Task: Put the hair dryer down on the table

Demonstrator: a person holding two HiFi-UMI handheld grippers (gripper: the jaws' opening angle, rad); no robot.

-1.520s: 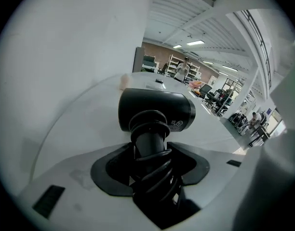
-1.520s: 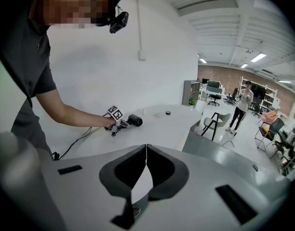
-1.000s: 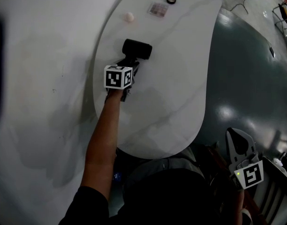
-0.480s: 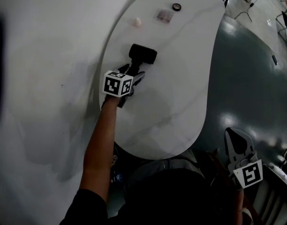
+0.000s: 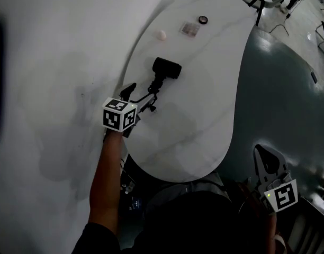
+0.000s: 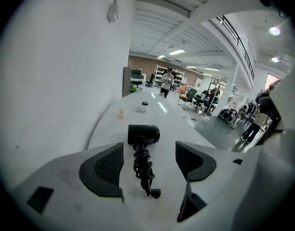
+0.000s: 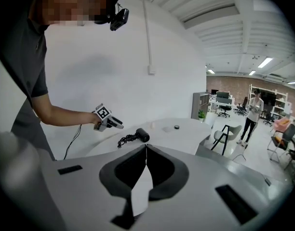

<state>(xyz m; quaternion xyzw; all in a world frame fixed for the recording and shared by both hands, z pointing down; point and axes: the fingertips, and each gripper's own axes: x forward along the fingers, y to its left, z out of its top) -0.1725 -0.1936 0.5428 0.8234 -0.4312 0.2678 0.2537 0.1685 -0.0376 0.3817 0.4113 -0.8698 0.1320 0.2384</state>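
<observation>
My right gripper [image 7: 146, 150] hangs low, jaws together; my left gripper [image 5: 137, 98] stands jaws apart, holding nothing, at the edge of the white veined desk [image 5: 204, 110] beside a pale wall [image 5: 45, 62]. Just beyond, the black hair dryer [image 5: 166, 67] lies on the desk, cord [image 5: 151, 91] bunched toward me.

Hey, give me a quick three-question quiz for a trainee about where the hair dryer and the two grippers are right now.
1. True or false: the hair dryer lies on the table, with the left gripper not touching it.
2. The right gripper has its jaws: A) wide apart, B) together, C) on a cord.
3. Short answer: which gripper is nearer the hair dryer?
Key: 1 true; 2 B; 3 left.
</observation>
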